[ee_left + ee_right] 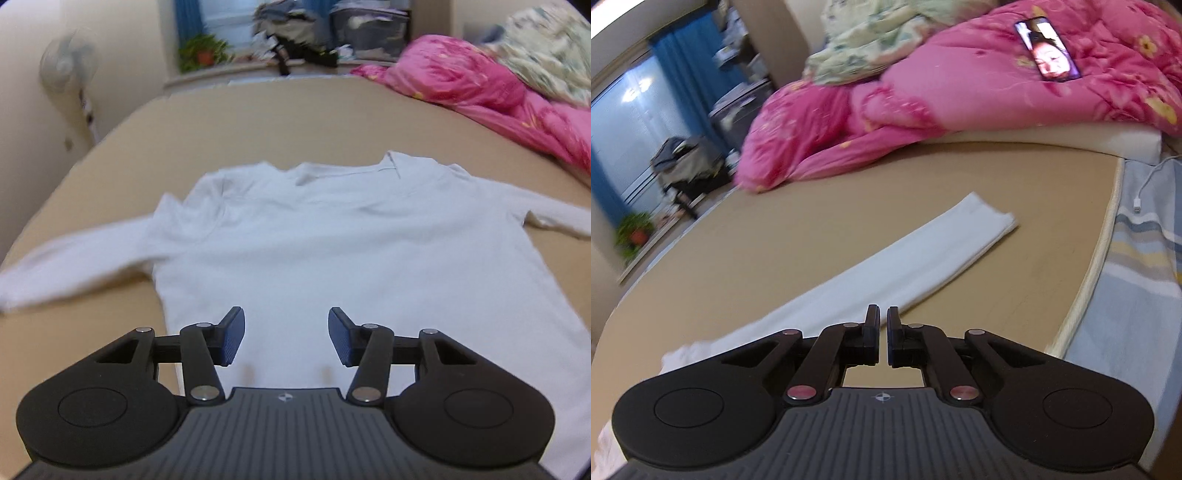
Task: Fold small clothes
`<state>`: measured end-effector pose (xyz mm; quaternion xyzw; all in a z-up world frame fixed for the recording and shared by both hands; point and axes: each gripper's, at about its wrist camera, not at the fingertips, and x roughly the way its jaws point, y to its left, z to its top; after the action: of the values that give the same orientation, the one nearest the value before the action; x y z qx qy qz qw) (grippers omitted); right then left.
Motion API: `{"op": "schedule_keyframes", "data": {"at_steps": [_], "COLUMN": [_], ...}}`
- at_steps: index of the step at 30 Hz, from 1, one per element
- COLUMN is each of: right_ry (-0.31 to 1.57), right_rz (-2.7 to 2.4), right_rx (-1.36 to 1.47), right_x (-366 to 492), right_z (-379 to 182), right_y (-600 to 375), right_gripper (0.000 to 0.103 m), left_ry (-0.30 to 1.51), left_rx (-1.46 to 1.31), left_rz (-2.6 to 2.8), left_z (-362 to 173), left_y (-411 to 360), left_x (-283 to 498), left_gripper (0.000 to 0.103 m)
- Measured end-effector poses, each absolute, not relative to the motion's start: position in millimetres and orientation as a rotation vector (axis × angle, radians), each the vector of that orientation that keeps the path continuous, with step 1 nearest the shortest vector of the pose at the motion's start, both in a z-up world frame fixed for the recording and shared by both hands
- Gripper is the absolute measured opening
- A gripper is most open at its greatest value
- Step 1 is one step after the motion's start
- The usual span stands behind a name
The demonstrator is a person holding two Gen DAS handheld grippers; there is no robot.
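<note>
A white long-sleeved shirt [332,236] lies flat on the tan bed mat [258,122], collar far from me, both sleeves spread sideways. My left gripper [286,334] is open and empty, just above the shirt's lower body near the hem. In the right wrist view one sleeve [923,254] stretches away to the right across the mat [775,236]. My right gripper [883,334] hovers over the near part of that sleeve, its jaws nearly together with a thin gap and nothing between them.
A pink quilt [480,88] and a floral blanket [546,48] are heaped at the far right of the bed. A phone [1047,48] lies on the quilt [923,92]. A fan [68,62] stands left. A striped sheet and a white cable [1145,184] lie past the mat's right edge.
</note>
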<state>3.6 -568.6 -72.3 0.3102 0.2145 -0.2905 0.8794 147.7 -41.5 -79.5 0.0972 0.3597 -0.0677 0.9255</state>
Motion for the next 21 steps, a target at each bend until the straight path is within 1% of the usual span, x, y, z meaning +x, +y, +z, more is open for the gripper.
{"op": "schedule_keyframes", "data": {"at_steps": [2, 4, 5, 6, 9, 11, 12, 14, 16, 17, 19, 21], "right_ry": [0.44, 0.443, 0.454, 0.458, 0.46, 0.451, 0.441, 0.4, 0.378, 0.369, 0.351, 0.339], "right_rz": [-0.623, -0.641, -0.653, -0.668, -0.715, -0.743, -0.754, -0.77, -0.815, -0.834, -0.877, -0.917], "right_rx": [0.696, 0.764, 0.795, 0.822, 0.857, 0.899, 0.921, 0.921, 0.871, 0.863, 0.854, 0.737], "right_x": [13.4, 23.3, 28.7, 32.6, 44.9, 52.0, 54.8, 61.0, 69.9, 72.3, 76.7, 88.9], "right_z": [-86.1, -102.4, -109.1, -116.2, -133.9, -148.1, -154.7, -161.3, -161.5, -161.8, -162.5, -146.4], "right_y": [-591.5, -614.5, -625.2, -633.2, -653.0, -665.9, -670.7, -675.0, -675.0, -674.4, -674.7, -660.9], "right_gripper": [0.006, 0.017, 0.032, 0.041, 0.042, 0.042, 0.042, 0.041, 0.023, 0.003, 0.003, 0.003], "left_ry": [0.745, 0.817, 0.857, 0.897, 0.983, 0.967, 0.958, 0.957, 0.962, 0.963, 0.964, 0.965], "left_rx": [0.21, 0.138, 0.109, 0.096, 0.155, 0.201, 0.218, 0.218, 0.207, 0.205, 0.211, 0.222], "left_rz": [-0.154, -0.191, -0.207, -0.217, -0.222, -0.224, -0.23, -0.231, -0.23, -0.231, -0.232, -0.233], "left_z": [-84.5, -91.9, -96.2, -103.0, -125.3, -130.7, -131.5, -134.7, -136.4, -137.1, -139.3, -138.4], "left_y": [-39.5, -31.1, -29.5, -29.4, -39.0, -44.7, -47.4, -45.9, -45.1, -44.7, -44.4, -43.0], "left_x": [154.0, 164.0, 168.7, 173.0, 180.5, 178.6, 178.7, 178.0, 181.0, 181.5, 180.6, 181.7], "left_gripper": [0.058, 0.058, 0.058, 0.058, 0.059, 0.063, 0.063, 0.065, 0.066, 0.067, 0.068, 0.069]}}
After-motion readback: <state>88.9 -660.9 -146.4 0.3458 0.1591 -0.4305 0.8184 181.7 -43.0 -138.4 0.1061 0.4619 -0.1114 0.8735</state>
